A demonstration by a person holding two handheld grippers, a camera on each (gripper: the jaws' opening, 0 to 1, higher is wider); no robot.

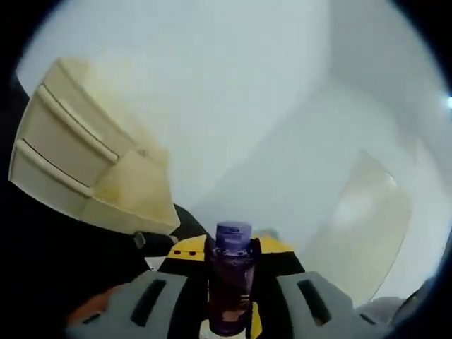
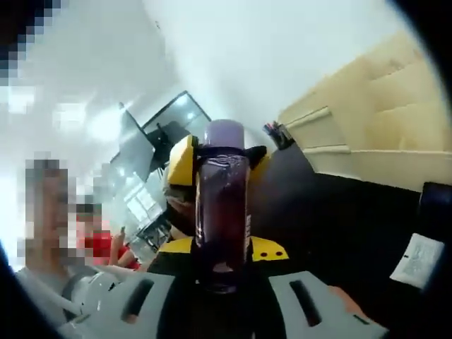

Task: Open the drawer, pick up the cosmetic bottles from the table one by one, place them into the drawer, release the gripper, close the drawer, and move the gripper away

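Left gripper [image 1: 229,282]: yellow-black fingers [image 1: 185,253] clamped on dark purple translucent cosmetic bottle with lilac cap [image 1: 230,282], bottle upright between them. Beyond, up-left: cream drawer cabinet with ridged fronts [image 1: 78,152], tilted in view.

Right gripper [image 2: 222,233]: fingers [image 2: 180,164] clamped on second purple translucent bottle with lilac cap [image 2: 222,205], upright. Right of fingers: black bench [image 2: 353,226], white packet [image 2: 418,260] on it, cream cabinet [image 2: 374,120] beyond.

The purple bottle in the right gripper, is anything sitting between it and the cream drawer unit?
Nothing visible does. The right gripper holds the purple bottle upright, and the cream drawer unit stands off to the view's right across a bare stretch of black table. A small white packet lies lower right, off that line.
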